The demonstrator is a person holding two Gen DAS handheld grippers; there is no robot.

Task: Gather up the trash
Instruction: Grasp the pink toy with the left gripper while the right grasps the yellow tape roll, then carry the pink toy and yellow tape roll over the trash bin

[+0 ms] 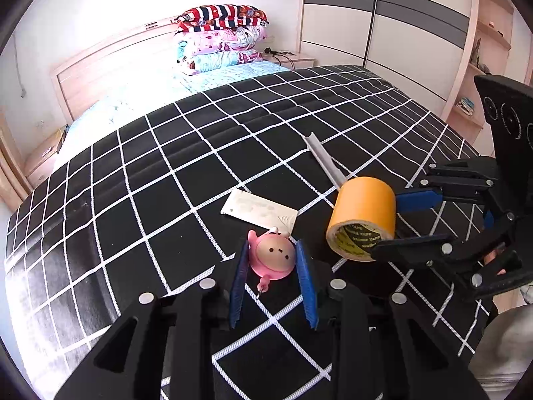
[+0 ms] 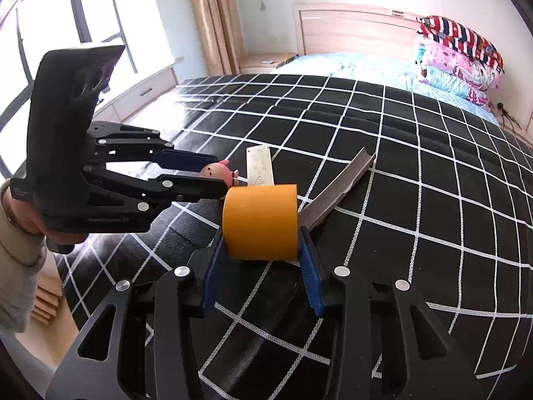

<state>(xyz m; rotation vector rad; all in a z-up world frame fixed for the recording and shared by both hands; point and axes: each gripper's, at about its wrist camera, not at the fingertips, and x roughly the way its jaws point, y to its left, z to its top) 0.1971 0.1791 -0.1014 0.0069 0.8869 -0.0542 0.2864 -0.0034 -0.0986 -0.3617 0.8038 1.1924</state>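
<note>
Left wrist view: sits low and close over the bed, looking along its own fingers toward the headboard and wardrobe. Right wrist view: equally low and close, faces across the bed toward the window and headboard. Both views share the checked bedspread, pillow stack, tape roll, pink toy, and each other's gripper.

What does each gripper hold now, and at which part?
The left gripper clamps the pink toy by its round sides. The right gripper clamps the tape roll across its two flat ends.
</note>
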